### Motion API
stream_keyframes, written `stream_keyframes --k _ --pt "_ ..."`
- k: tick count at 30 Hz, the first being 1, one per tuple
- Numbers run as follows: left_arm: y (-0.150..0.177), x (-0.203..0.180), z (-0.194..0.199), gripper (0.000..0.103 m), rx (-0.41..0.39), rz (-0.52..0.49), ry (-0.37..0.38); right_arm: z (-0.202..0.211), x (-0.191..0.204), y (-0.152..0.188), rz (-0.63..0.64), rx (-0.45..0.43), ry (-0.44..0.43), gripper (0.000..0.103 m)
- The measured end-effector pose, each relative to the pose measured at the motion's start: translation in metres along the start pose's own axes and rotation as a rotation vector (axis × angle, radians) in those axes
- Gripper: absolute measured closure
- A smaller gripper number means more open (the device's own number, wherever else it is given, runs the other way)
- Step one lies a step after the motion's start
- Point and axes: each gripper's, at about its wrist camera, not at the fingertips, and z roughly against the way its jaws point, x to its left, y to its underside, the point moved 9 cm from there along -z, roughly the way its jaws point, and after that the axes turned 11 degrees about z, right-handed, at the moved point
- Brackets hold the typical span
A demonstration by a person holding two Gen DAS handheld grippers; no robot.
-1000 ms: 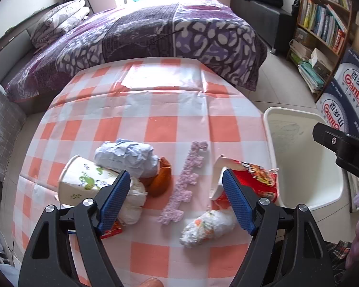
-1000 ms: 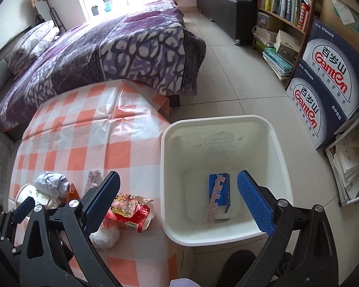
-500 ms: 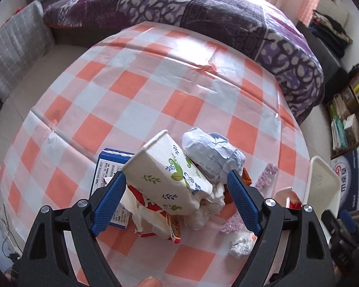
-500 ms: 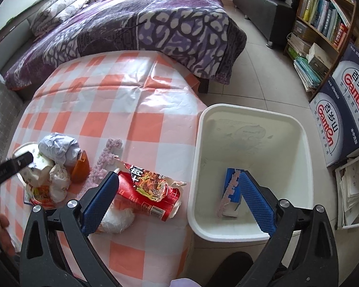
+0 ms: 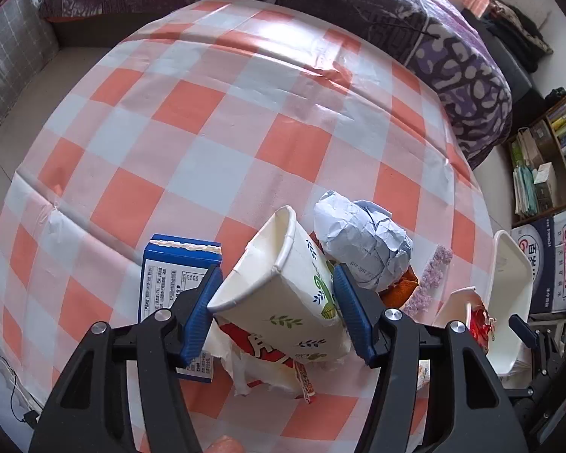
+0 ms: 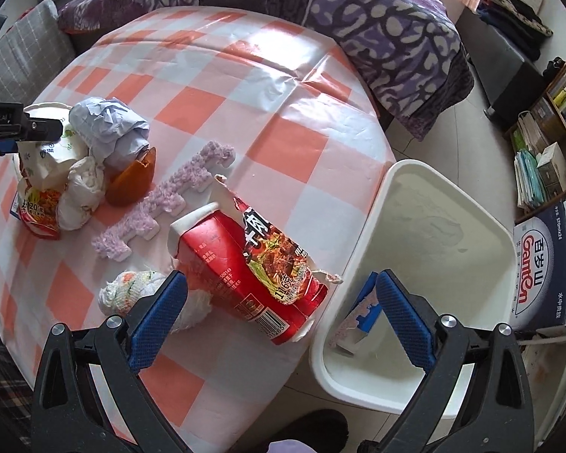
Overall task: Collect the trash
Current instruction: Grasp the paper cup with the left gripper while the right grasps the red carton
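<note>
A white paper cup [image 5: 283, 294] with green leaf prints lies on its side on a pile of wrappers. My left gripper [image 5: 277, 275] points down over it, jaws closing, and both blue pads touch the cup's sides. A crumpled blue-grey paper ball [image 5: 362, 241] lies against the cup's right, and a blue carton [image 5: 169, 275] lies to its left. My right gripper [image 6: 279, 283] stands open above a torn red noodle carton [image 6: 245, 260] at the table's edge, without touching it. The white bin [image 6: 434, 226] beside the table holds a blue carton [image 6: 362, 317].
On the checked tablecloth [image 6: 283, 143] lie a purple foam strip [image 6: 162, 196], an orange scrap [image 6: 132, 181] and a printed tissue wad [image 6: 132, 290]. A bed [image 6: 358, 19] stands beyond the table. Bookshelves and printed boxes [image 6: 547, 275] line the right side.
My left gripper swung left from the purple strip to the paper cup and its jaws narrowed onto it. My right gripper shifted from over the bin to over the red carton.
</note>
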Motion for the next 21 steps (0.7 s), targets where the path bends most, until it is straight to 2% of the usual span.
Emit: stream_keyframes --k 1,2,3,6,8,9,13,14,16,17,18,21 --pt "0.000 -0.001 0.003 0.050 -0.014 -0.013 0.002 -0.002 0.002 0.000 -0.001 0.000 -0.024 0.013" --pt "-0.001 -0.003 0.006 0.053 -0.026 -0.027 0.001 -0.004 0.004 0.000 -0.006 0.006 -0.045 0.028" --pt "-0.002 -0.003 0.009 0.054 -0.038 -0.037 0.004 -0.004 0.005 -0.001 -0.015 0.008 -0.057 0.036" --pt "-0.004 -0.004 0.017 0.061 -0.058 -0.039 0.025 -0.003 0.007 -0.006 -0.040 -0.009 -0.092 0.052" --pt "-0.006 -0.002 0.021 0.063 -0.068 -0.032 0.036 -0.005 0.009 -0.007 -0.069 0.000 -0.127 0.070" --pt "-0.007 -0.001 0.024 0.063 -0.073 -0.026 0.041 -0.005 0.009 -0.008 -0.080 0.001 -0.127 0.071" --pt "-0.012 0.001 0.040 0.064 -0.106 -0.008 0.076 -0.005 0.013 -0.014 -0.111 -0.006 -0.154 0.069" --pt "-0.012 0.000 0.045 0.064 -0.114 -0.008 0.084 -0.005 0.012 -0.016 -0.131 -0.011 -0.160 0.065" --pt "-0.013 -0.001 0.051 0.064 -0.124 -0.012 0.099 -0.004 0.011 -0.020 -0.147 -0.024 -0.159 0.048" --pt "-0.013 -0.001 0.054 0.064 -0.126 -0.013 0.106 -0.004 0.010 -0.022 -0.146 -0.027 -0.145 0.033" --pt "-0.013 -0.001 0.055 0.064 -0.127 -0.013 0.111 -0.005 0.010 -0.023 -0.146 -0.030 -0.132 0.026" --pt "-0.012 -0.001 0.056 0.063 -0.124 -0.015 0.119 -0.014 0.012 -0.026 -0.148 -0.008 -0.138 0.025"
